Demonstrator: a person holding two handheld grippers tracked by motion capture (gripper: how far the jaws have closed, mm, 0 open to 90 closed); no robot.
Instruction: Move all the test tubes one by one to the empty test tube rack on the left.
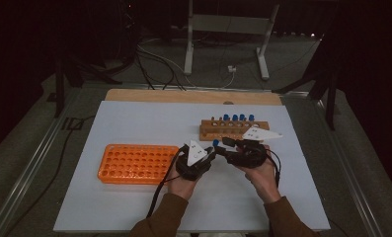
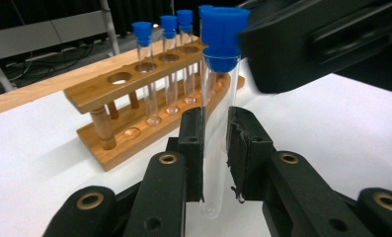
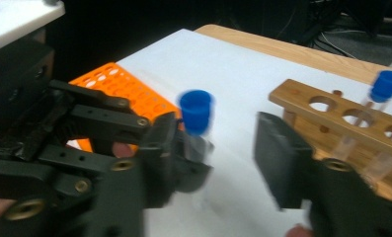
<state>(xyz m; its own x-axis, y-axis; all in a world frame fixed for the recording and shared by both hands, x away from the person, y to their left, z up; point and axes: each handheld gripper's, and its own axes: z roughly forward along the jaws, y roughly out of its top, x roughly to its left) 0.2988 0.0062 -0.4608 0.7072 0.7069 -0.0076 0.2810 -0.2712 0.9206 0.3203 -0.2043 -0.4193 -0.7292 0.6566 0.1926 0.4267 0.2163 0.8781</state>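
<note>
Blue-capped glass test tube [image 2: 214, 123] stands upright above tabletop [image 1: 134, 118], clenched by left gripper [image 2: 215, 148] jaws at mid-body, leaving cap free. Right gripper [image 3: 223, 163] jaws released, spread beside cap, probably for handover. Wooden rack [image 1: 233, 129] near; orange rack [image 1: 134, 163] at left.

plastic rack [image 1: 137, 163] left, wooden rack [image 1: 233, 129] behind-right

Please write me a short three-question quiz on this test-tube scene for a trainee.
1. True or false: the left gripper is clamped on a blue-capped test tube.
2. The orange rack lies to which side of the wooden rack in the high view?
3. Are the right gripper jaws A) shut on the cap or B) open around the tube?

Key: 1 true; 2 left; 3 B.
</note>
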